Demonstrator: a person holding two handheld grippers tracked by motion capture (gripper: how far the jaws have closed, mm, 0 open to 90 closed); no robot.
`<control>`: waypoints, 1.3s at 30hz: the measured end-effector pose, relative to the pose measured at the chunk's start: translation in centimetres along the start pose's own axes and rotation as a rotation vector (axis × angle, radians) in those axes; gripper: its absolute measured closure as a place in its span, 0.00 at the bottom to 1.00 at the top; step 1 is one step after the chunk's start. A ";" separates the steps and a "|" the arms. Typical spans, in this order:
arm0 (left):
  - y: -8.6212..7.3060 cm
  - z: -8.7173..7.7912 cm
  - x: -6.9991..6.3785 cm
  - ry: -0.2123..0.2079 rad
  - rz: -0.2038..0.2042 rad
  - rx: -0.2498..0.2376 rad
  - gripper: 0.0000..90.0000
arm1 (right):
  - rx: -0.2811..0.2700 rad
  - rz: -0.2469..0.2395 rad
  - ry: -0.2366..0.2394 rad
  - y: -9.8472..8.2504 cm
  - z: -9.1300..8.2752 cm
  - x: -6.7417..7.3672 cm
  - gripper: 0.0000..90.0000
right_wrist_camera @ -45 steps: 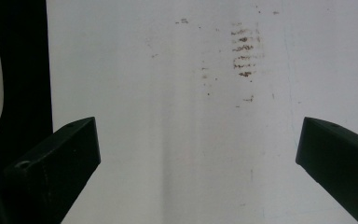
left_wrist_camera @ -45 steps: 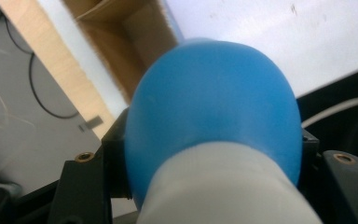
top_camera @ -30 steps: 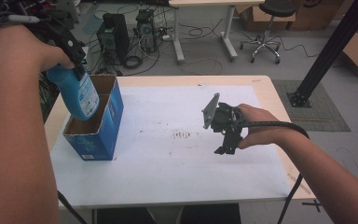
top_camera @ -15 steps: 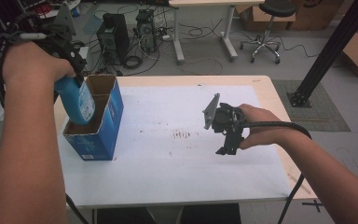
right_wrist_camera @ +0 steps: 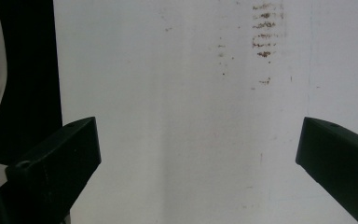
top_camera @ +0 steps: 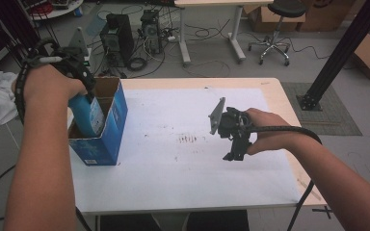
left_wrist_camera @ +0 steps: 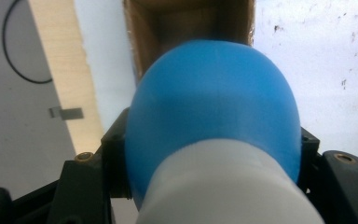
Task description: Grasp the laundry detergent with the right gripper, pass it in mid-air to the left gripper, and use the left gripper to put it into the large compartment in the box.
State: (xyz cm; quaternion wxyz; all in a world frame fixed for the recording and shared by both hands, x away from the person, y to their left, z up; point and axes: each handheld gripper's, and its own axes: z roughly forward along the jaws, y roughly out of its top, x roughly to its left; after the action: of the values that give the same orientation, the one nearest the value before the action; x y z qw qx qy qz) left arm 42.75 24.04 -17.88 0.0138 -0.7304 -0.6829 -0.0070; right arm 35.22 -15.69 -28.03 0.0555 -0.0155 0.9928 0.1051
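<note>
I get soft, even room light on the high view; the white table (top_camera: 173,159) is bright without glare, shadows faint. My left tool's camera sits so close to the bottle (left_wrist_camera: 214,116) that it blurs. The right tool view is sharp on the table, its left side black.

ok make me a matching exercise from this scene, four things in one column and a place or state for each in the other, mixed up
Things:
1. blue plastic bottle with white cap
2. blue cardboard box with open top
3. left tongs
4. right tongs

Places or states:
A. jaws wide apart over the white table cover, nothing between them
B. stands at the table's left edge, flaps up
C. partly lowered into the open box, cap end up
D. clamped on the bottle near its cap

Pairs: 1-C, 2-B, 3-D, 4-A
</note>
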 end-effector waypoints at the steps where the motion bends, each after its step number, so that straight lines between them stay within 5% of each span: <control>1: 0.1 0.5 0.0 -0.006 0.001 0.005 0.42 | 0.001 -0.001 0.001 0.0 0.0 0.0 0.00; 18: 0.8 6.9 0.4 -0.011 -0.007 0.051 0.42 | 0.005 -0.004 0.005 0.0 0.2 0.1 0.00; 39: 1.6 11.0 -0.2 0.014 -0.002 0.080 0.42 | 0.008 0.011 0.001 -0.8 0.4 0.3 0.00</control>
State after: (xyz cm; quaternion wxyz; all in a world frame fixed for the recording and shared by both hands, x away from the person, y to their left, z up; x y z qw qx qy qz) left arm 44.19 24.06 -28.88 0.0479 -0.7284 -0.6833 0.0151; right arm 35.00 -16.39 -28.60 0.0546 -0.0099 0.9933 0.1017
